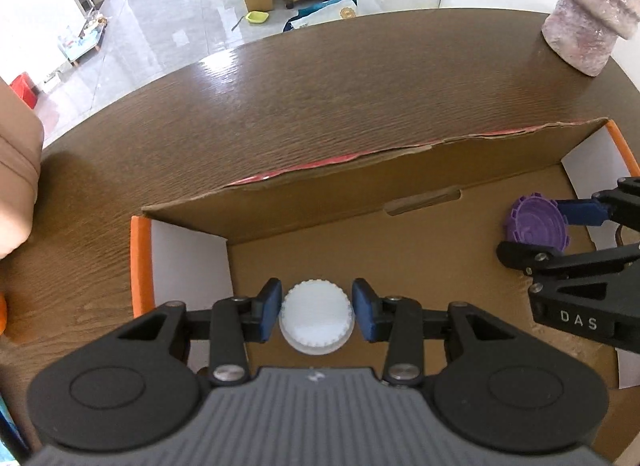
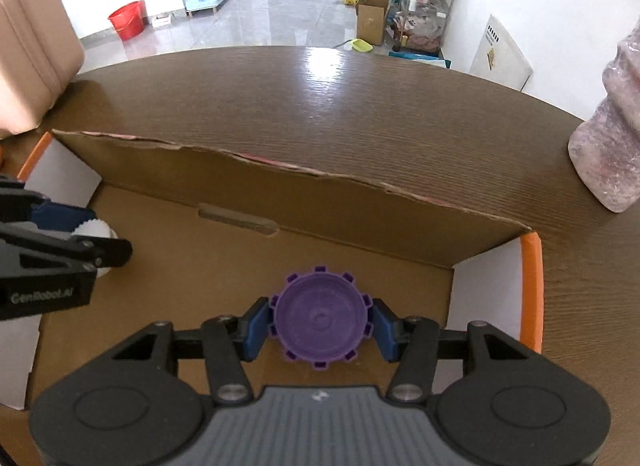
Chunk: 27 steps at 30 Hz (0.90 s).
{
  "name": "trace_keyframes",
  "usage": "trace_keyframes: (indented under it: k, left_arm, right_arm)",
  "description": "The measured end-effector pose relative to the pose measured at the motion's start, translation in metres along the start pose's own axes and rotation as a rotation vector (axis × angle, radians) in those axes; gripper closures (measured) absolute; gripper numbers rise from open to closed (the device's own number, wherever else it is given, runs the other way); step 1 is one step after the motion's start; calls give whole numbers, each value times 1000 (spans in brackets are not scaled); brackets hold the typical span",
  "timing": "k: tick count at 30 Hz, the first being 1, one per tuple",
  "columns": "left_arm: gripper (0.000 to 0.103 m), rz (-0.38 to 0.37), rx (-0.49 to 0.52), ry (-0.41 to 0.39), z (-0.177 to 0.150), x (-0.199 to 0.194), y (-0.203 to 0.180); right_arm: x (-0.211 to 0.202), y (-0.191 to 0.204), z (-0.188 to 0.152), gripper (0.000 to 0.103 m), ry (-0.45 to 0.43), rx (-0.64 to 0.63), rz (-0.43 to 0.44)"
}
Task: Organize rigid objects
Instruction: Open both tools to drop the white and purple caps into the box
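Note:
A white ridged cap [image 1: 317, 316] lies between the blue pads of my left gripper [image 1: 317, 310], low inside an open cardboard box [image 1: 360, 185]. Small gaps show on both sides of the cap, so the jaws stand slightly open around it. My right gripper [image 2: 320, 324] is shut on a purple toothed cap [image 2: 319, 316] over the box floor. The purple cap [image 1: 536, 225] also shows at the right of the left wrist view, and the white cap [image 2: 94, 230] shows partly hidden at the left of the right wrist view.
The box sits on a dark wooden table [image 1: 320, 97] and has orange-edged white end flaps [image 1: 140, 262]. A pink wrapped jar [image 1: 588, 9] stands at the table's far right. A beige chair [image 2: 32, 49] stands at the left. Clutter lies on the tiled floor beyond.

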<state>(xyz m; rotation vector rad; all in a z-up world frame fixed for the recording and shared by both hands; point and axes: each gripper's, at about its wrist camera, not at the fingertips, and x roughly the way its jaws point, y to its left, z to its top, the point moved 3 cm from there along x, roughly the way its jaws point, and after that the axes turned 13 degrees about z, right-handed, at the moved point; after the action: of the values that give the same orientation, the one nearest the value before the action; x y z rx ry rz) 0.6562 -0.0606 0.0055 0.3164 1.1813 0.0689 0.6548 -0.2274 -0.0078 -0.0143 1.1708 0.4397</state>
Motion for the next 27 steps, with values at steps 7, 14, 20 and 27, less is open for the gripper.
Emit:
trace_keyframes:
  k: [7, 14, 20, 27]
  left_arm:
    - [51, -14, -16, -14, -5, -25, 4]
    - [48, -20, -46, -23, -24, -68, 16]
    - [46, -41, -57, -64, -63, -114, 26]
    - [40, -75, -65, -119, -121, -160, 31]
  right_arm:
    - [-22, 8, -2, 35, -32, 10, 13]
    - [-73, 24, -20, 34, -67, 5, 9]
    - [-109, 43, -59, 32, -81, -15, 13]
    - [-150, 67, -114, 30, -109, -38, 23]
